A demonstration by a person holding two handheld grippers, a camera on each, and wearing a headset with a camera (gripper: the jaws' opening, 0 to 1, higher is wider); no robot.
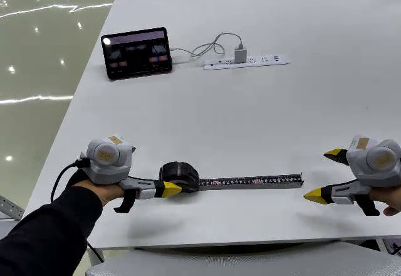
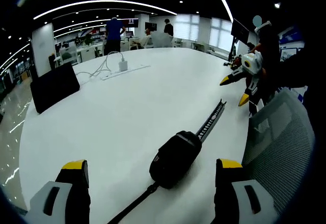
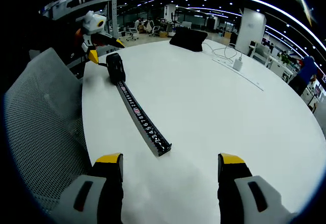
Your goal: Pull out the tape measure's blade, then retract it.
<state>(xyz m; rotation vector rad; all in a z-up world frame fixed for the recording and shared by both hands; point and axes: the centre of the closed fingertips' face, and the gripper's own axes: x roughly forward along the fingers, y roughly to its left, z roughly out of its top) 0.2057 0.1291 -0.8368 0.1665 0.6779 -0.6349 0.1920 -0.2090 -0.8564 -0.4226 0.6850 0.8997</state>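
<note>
Tape measure: black case (image 1: 180, 175) rests on the bench (image 1: 263, 119) near its front edge, with the blade (image 1: 254, 180) lying flat and extended toward the right
Left tool (image 2: 152, 164): jaws spread, one on either side of the case, not pinching it
Right tool (image 1: 322, 174): jaws spread and empty, just beyond the blade's end hook (image 1: 299, 179)
Done: the pull-out looks complete
Remaining: retraction, since the blade lies exposed with neither tool gripping it
</note>
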